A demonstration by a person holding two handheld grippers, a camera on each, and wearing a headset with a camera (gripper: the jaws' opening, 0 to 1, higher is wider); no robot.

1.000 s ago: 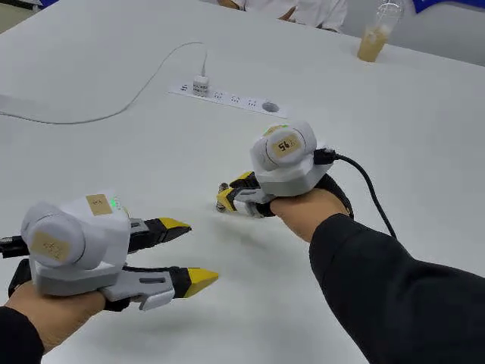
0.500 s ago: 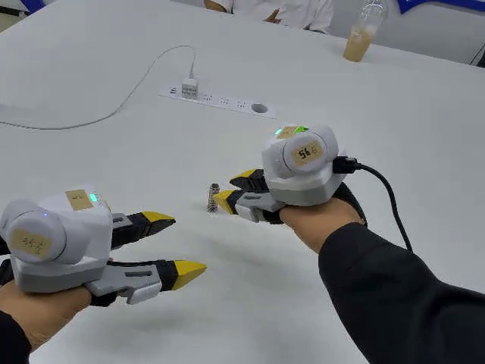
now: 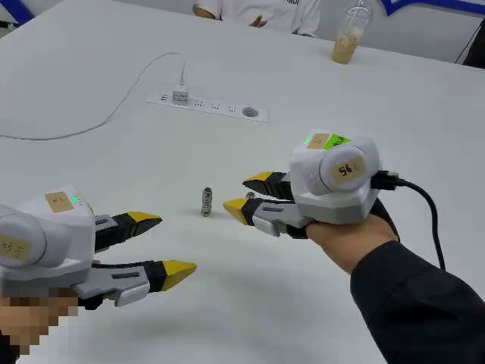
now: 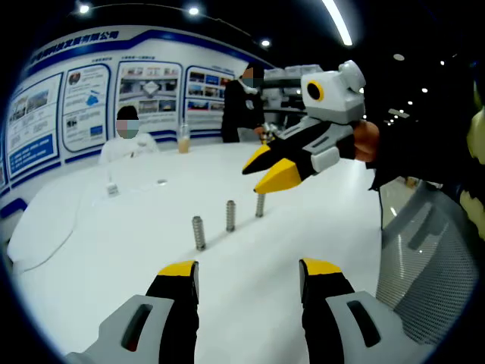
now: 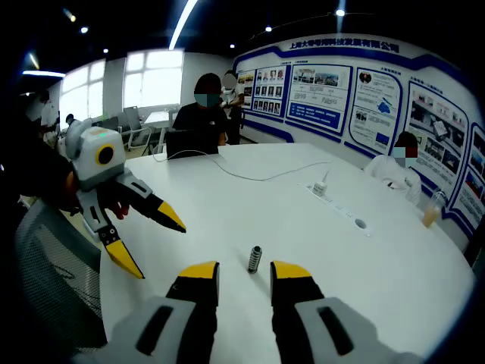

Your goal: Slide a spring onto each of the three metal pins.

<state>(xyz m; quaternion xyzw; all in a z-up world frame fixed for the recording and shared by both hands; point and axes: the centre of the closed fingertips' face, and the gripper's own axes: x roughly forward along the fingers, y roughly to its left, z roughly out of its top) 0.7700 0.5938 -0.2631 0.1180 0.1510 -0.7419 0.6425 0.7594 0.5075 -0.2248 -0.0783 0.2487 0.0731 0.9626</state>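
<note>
Broadly, setting: a white bench [image 3: 364, 114] seen from the head view, with 2 tools held low over it.
Left side: the left hand-held gripper [image 3: 173, 243] sits at the lower left of the head view. Its yellow-tipped jaws are spread wide with nothing between them, apart from the pins.
Right side: the right hand-held gripper [image 3: 239, 193] is at centre right, jaws parted and gripping nothing. A black cable [image 3: 424, 205] leaves its back.
Task parts: 3 pins [image 4: 230, 215] stand upright in a short row on the bench in the left gripper view, beyond the left jaws and just below the right tool's tips.
Coils: a spring [image 3: 206, 201] wraps the pin standing just left of the right jaw tips in the head view. The middle pin also looks coiled; the far one is too small to tell.
Right gripper view: 1 coiled pin stands just beyond the gap between the jaws.
Far bench: a white power strip [image 3: 204, 106] with a plug [image 3: 180, 92], and a cup [image 3: 345, 42] of pale drink near a seated person [image 3: 258, 11].
</note>
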